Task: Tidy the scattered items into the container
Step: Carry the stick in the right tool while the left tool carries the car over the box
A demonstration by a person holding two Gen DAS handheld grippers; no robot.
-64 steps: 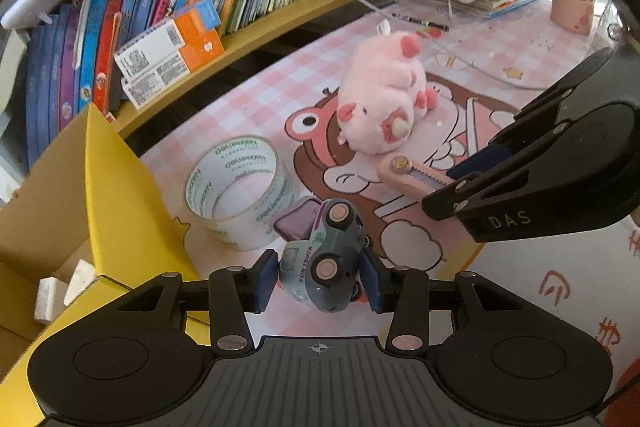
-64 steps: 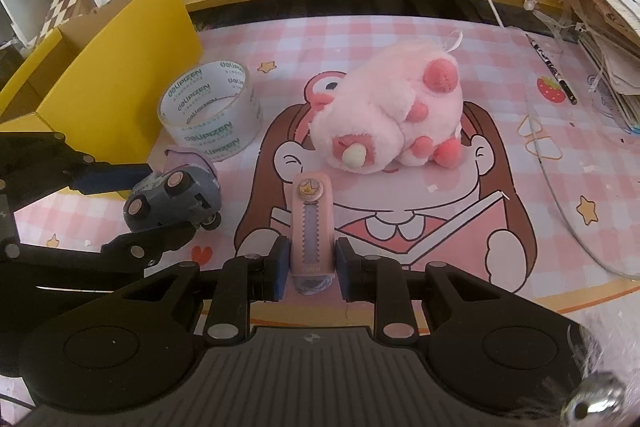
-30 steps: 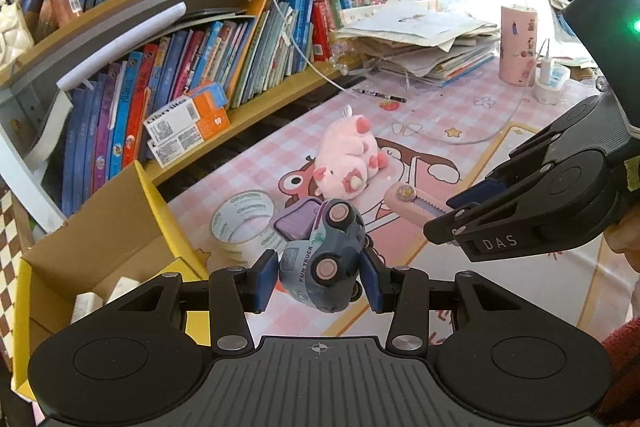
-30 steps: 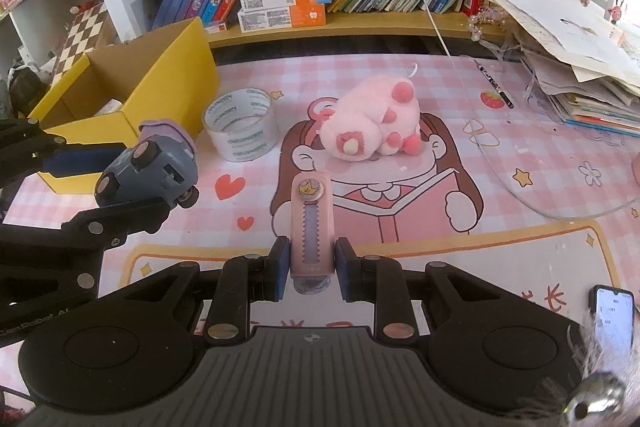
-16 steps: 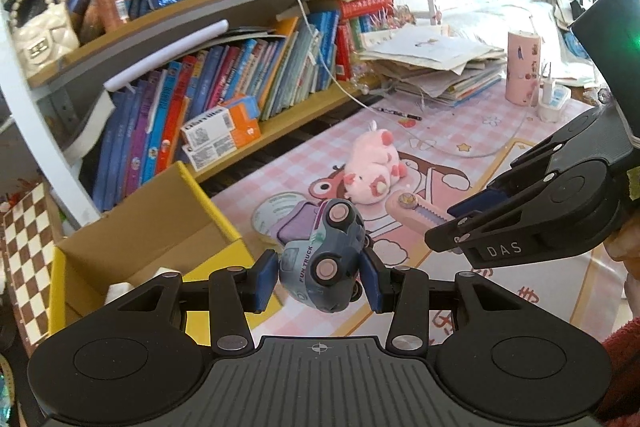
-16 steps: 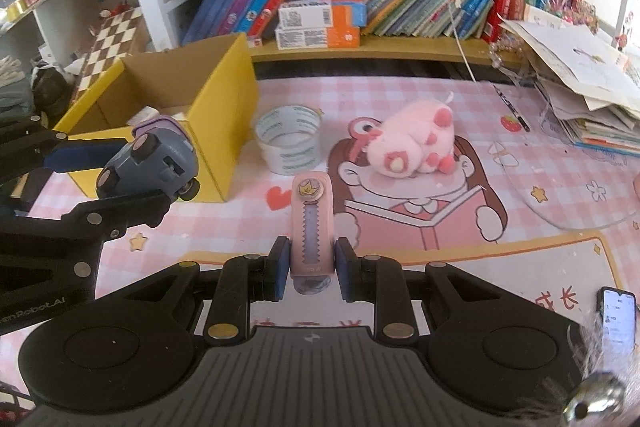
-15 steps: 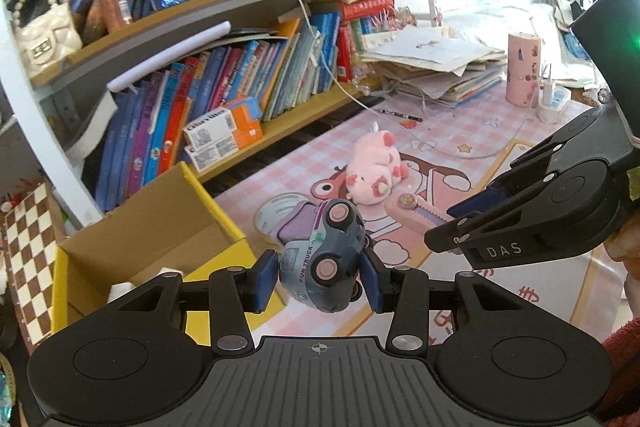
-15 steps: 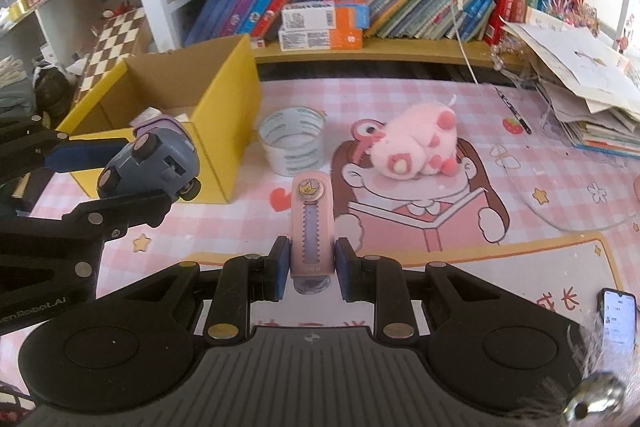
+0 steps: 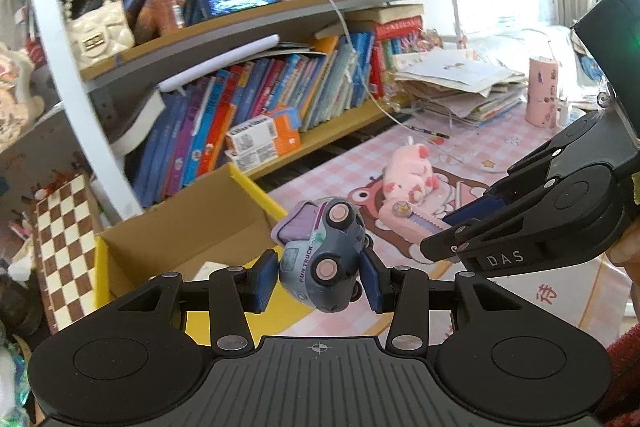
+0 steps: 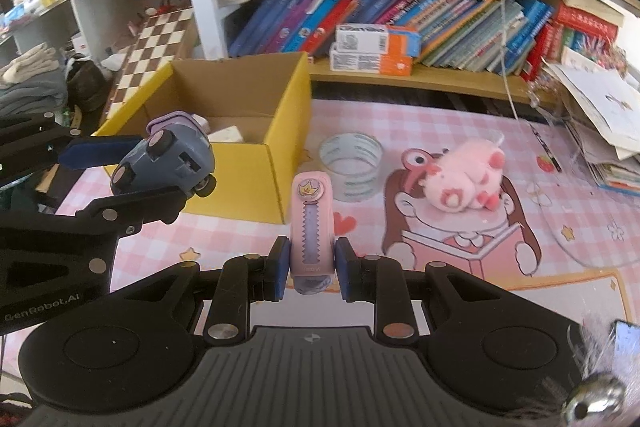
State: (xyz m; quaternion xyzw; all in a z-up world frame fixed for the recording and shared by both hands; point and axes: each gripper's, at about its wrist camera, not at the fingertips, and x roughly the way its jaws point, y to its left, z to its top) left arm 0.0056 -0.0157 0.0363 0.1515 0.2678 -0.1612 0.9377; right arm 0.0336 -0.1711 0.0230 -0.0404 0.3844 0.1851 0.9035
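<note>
My left gripper [image 9: 320,281] is shut on a grey-blue toy truck [image 9: 322,259] with pink wheels, held in the air just right of the open yellow cardboard box [image 9: 180,227]. The same truck [image 10: 166,159] shows in the right wrist view, in front of the box [image 10: 280,147]. My right gripper [image 10: 310,269] is shut on a pink utility knife [image 10: 312,223] with a crown badge, raised above the mat. A pink plush pig [image 10: 464,179] and a roll of clear tape [image 10: 352,167] lie on the pink checked mat [image 10: 440,123]. Small white items sit inside the box.
Bookshelves [image 10: 380,15] packed with books stand behind the desk, with orange-and-white cartons [image 10: 372,47] on the lower ledge. A checkerboard [image 10: 152,39] leans left of the box. Stacked papers [image 10: 600,115], a cable [image 10: 508,27], a pen [image 10: 546,147] and a pink cup [image 9: 542,91] are at the right.
Both grippers have risen and shifted left toward the yellow box, each still holding its item. The plush pig and tape roll have not moved.
</note>
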